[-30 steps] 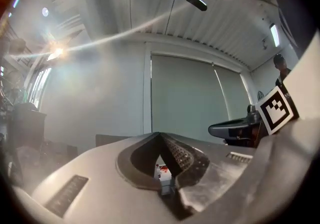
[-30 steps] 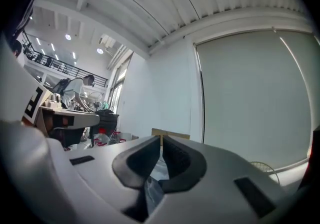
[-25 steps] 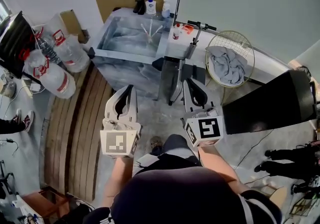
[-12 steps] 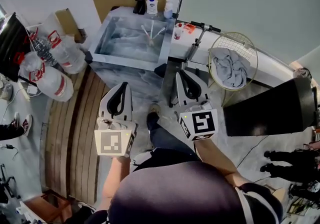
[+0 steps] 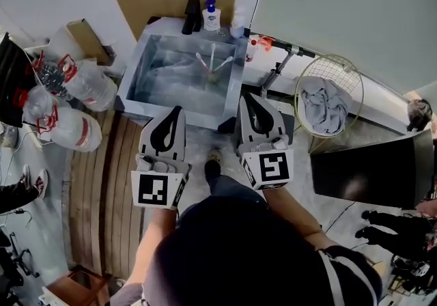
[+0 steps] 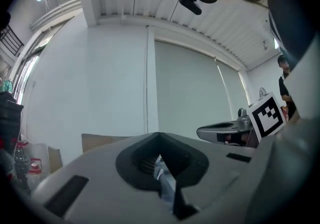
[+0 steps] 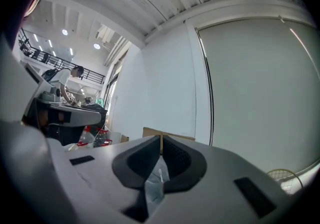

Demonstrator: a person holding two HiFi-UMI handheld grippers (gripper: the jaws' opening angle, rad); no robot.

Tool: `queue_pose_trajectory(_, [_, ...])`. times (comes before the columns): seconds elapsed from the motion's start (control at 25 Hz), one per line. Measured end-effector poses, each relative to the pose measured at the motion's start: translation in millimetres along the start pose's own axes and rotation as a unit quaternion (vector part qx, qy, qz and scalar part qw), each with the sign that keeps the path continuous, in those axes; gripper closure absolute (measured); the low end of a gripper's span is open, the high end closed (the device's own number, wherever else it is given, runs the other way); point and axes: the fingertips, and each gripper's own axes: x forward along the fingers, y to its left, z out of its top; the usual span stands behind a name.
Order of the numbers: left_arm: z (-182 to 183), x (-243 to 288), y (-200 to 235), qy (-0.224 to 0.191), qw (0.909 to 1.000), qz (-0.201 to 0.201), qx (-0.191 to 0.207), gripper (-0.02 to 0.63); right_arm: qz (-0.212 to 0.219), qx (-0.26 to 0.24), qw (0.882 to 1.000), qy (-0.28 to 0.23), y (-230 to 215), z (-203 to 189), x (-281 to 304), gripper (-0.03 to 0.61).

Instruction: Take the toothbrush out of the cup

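Three toothbrushes (image 5: 212, 57) stand near upright, fanned, in the cup (image 5: 214, 80); left tool (image 5: 179, 110) and right tool (image 5: 246, 98) pressed together, empty

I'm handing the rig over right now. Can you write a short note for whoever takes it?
The left hand-held gripper is shut and empty.
The right hand-held gripper is shut and empty.
Both are held level, short of the counter.
The cup stands on the counter ahead, with toothbrushes sticking up out of it.
Done: nothing gripped yet.
Left: reach the cup, open a gripper, grip a toothbrush and lift it out.
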Motion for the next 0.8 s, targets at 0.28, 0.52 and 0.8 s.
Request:
queue_pose_trajectory(0.28, [-17.7,80.2,37.9,0.019,0.9997,-0.017,0.0,0.598,0.008,-0.023,1.0,-0.002,-20.0,-7.3,89.4,0.548])
queue_pose_trajectory(0.52, [-29.6,119.7,51.8,0.023,0.999,-0.037,0.003,0.598,0.0,-0.013,1.0,0.006,-34.9,-23.9,123.2,0.548])
queue_pose_trajectory(0.8, [-52.9,149.4,57.6,0.045,0.9968,-0.062,-0.019,0.598,-0.029,0.0,1.0,0.011,-56.5,-36.4,135.2,0.548])
